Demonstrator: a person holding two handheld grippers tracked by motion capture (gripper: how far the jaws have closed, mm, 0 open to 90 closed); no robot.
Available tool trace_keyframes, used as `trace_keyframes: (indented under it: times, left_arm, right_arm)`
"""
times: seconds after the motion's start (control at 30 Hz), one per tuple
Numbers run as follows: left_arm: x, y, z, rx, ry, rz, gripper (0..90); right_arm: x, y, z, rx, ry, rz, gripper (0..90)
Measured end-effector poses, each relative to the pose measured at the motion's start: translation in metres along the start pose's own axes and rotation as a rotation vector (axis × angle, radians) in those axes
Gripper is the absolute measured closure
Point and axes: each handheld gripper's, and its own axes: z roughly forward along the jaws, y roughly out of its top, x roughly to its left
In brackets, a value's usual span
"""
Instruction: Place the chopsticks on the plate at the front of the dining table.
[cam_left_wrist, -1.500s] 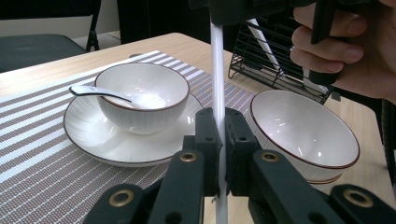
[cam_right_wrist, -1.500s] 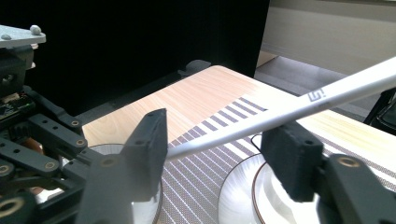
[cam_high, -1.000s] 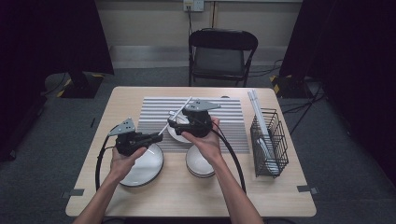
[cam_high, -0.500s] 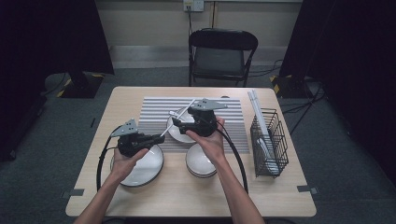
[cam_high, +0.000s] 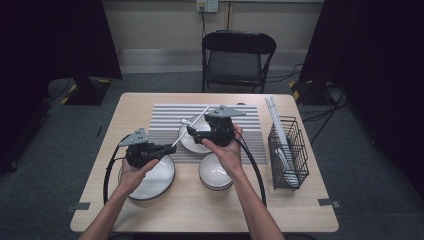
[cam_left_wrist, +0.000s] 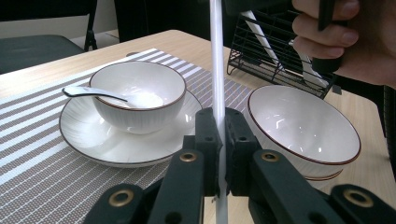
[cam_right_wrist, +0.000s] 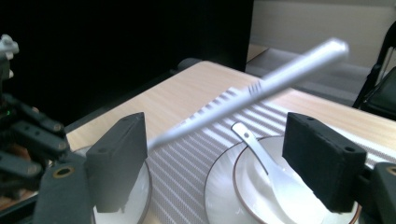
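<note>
the left gripper, lower left of centre in the high view, is clamped on a thin white chopstick. in the left gripper view the chopstick rises straight up from between the closed black pads. in the high view it slants up and right over the striped placemat toward the right gripper at the centre of the frame.

the right gripper's jaws stand wide apart and have just been opening; in the right gripper view the chopstick crosses the gap between them, blurred, touching neither pad.

under the chopstick, on the placemat, a white bowl with a dark rim line stands on a matching saucer; a white spoon lies in the bowl. a second, empty bowl stands just beside the saucer on the bare wooden table. a flat white plate lies under the left hand. a black wire basket at the right of the high view holds more white sticks. a black folding chair stands beyond the table.

no writing can be read.
</note>
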Motion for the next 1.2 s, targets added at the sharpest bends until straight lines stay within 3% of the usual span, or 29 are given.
trace_keyframes:
  times: [0.1,0.6,1.2]
  left_arm:
    - [-0.003,0.001,0.001,0.008,-0.001,0.014,86.2]
    - [-0.001,0.0,0.0,-0.007,-0.008,-0.008,86.0]
    - [-0.001,-0.004,0.009,0.05,-0.008,0.006,86.1]
  right_arm:
    - [0.001,0.001,0.002,0.007,-0.017,0.0,23.2]
    - [-0.005,-0.004,-0.004,0.021,-0.021,0.008,24.0]
    - [-0.001,0.002,-0.007,0.014,-0.015,-0.012,24.1]
